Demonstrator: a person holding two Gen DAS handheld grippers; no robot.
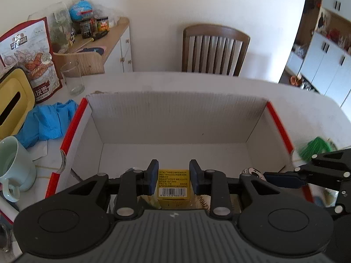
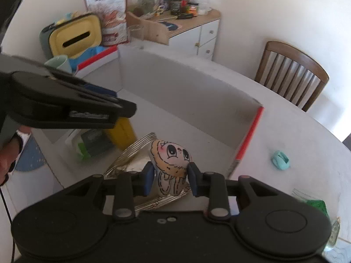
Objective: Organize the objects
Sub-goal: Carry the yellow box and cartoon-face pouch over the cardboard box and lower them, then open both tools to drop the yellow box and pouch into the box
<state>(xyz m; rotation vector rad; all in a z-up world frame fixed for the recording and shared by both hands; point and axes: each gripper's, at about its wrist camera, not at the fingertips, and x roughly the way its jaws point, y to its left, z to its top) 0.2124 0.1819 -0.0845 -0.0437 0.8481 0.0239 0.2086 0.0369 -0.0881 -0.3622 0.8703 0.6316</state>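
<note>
Step in hand: loading the box (image 1: 175, 118). Left gripper (image 1: 174, 176) clamps a yellow carton (image 1: 174, 183); right gripper (image 2: 169, 176) clamps a painted figurine (image 2: 170, 160). Both over the box interior. Next: lower, release.

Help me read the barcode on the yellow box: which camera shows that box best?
The left wrist view: the yellow box sits sharp and centred between the left gripper pads, label and barcode facing the camera. The right wrist view shows only a blurred yellow edge beneath that gripper.
</note>
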